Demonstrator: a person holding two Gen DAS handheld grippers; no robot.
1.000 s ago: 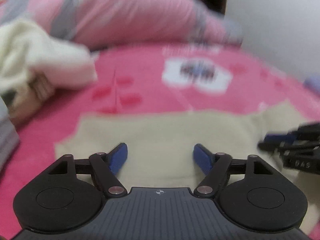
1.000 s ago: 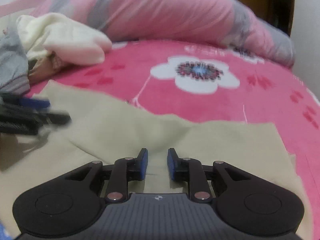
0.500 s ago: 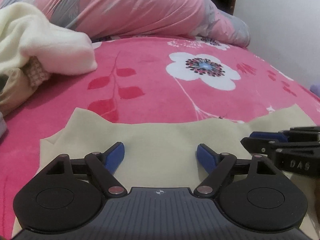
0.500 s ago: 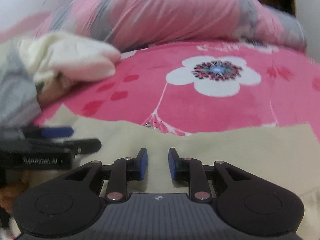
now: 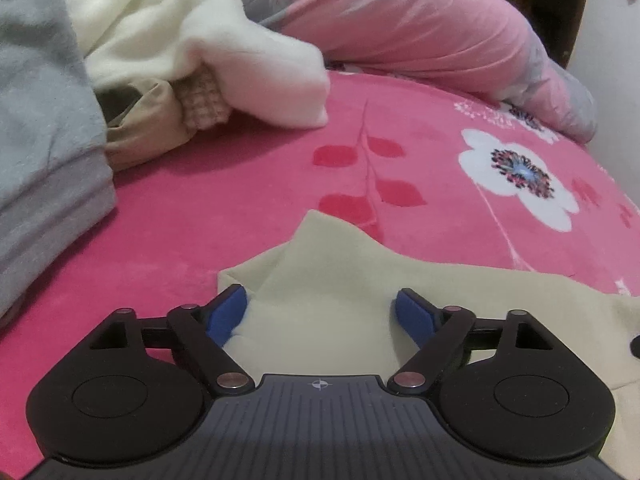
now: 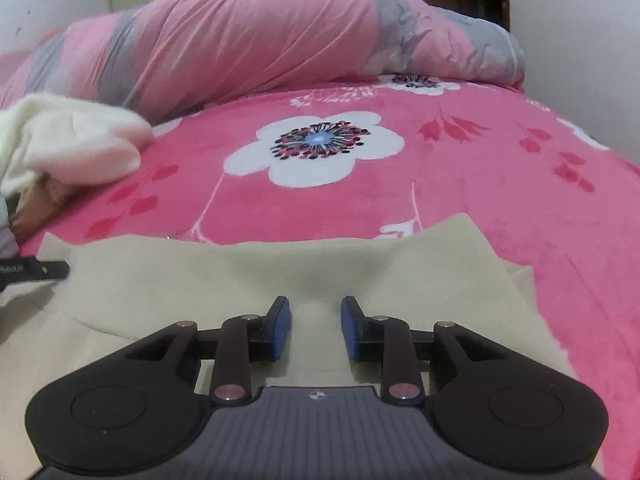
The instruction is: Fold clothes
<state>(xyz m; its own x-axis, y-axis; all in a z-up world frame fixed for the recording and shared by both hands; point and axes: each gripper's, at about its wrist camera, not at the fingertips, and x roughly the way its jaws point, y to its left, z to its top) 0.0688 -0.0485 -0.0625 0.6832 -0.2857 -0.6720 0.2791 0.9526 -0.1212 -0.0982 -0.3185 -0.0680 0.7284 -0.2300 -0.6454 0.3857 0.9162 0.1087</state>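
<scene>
The beige garment lay flat across the lower frame on the bed — mid-fold. Left gripper spreading wide, right gripper parting narrowly, both pinching nothing — next, probably a fresh edge grab.

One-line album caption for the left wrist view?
Flat beige cloth on pink floral bedspread, left gripper jaws opening over it.

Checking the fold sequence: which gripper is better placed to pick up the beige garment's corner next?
Left, probably. The left gripper, jaws opening, sits at the beige garment's folded corner; the right gripper is over its middle.
</scene>
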